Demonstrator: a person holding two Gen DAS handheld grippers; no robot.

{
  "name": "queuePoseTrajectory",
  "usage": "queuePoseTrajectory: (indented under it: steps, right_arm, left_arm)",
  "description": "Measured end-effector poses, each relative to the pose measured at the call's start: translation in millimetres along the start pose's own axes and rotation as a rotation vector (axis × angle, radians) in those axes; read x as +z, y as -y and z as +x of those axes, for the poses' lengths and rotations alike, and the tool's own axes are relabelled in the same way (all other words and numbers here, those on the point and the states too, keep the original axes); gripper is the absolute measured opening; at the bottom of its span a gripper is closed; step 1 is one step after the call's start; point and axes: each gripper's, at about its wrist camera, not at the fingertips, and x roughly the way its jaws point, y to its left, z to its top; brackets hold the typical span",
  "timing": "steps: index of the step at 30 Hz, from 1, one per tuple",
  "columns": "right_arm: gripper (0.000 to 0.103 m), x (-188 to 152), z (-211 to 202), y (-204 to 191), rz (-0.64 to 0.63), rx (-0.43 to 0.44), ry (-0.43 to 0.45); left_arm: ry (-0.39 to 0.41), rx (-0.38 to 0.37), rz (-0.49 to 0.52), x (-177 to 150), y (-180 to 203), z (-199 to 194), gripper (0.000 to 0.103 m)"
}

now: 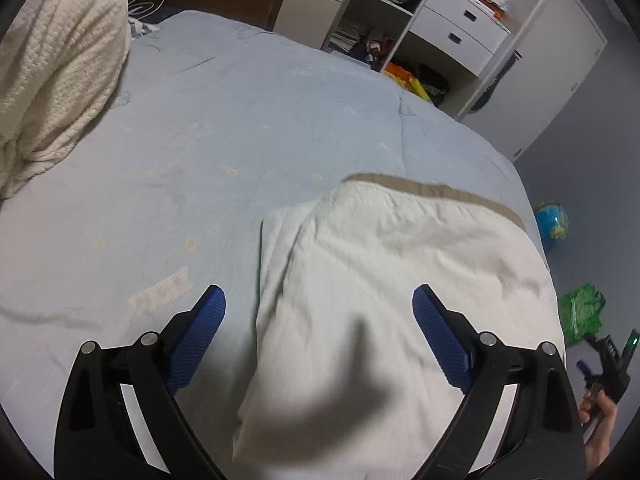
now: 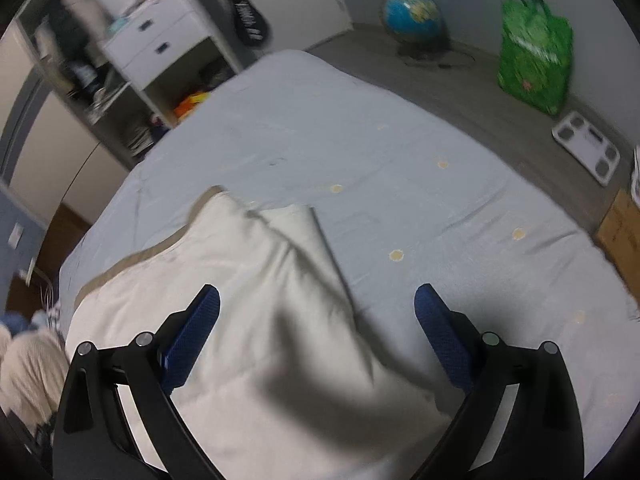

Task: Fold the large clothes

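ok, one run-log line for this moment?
phase: between folds | white garment: folded, on blue bedspread | left gripper: open, empty | right gripper: open, empty

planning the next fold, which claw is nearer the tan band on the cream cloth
Left, though not by much. The left claw hangs over the cream cloth facing its tan band. The right claw hangs at the cloth's opposite edge, partly over the blue sheet.
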Motion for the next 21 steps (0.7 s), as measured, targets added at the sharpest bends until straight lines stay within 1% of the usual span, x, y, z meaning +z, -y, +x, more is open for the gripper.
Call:
queuePoseTrajectory:
  steps: [2, 5, 8, 11, 13, 15, 17, 21]
  right_arm:
    - [0.093, -9, -23, -6, -0.064, 0.009, 0.021]
    - [0.094, -27, -51, -19, -0.179, 0.007, 0.05]
    - [0.094, -40, -71, -24, -0.279, 0.017, 0.068]
    - [0.094, -53, -88, -29, -0.314, 0.046, 0.065]
    - [0.094, -62, -102, -32, -0.33, 0.067, 0.055]
    - [0.094, -73, -115, -35, -0.348, 0.084, 0.059]
    - [0.094, -85, -128, -40, -0.381, 0.101, 0.063]
    - [0.094, -108, -148, -52, -0.435, 0.128, 0.063]
  left_arm:
    - [-0.006, 0.0, 0.021, -8, 5, -9, 0.093]
    - [-0.006, -0.005, 0.067, -31, 16, -35, 0.094]
    - [-0.003, -0.014, 0.124, -45, 25, -51, 0.096]
    - [0.024, -0.03, 0.198, -66, 41, -73, 0.096]
    - [0.034, -0.044, 0.236, -74, 50, -81, 0.096]
    - [0.037, -0.042, 0.271, -81, 57, -85, 0.096]
    - [0.031, -0.041, 0.29, -89, 63, -88, 0.096]
    - [0.014, -0.05, 0.279, -99, 68, -91, 0.096]
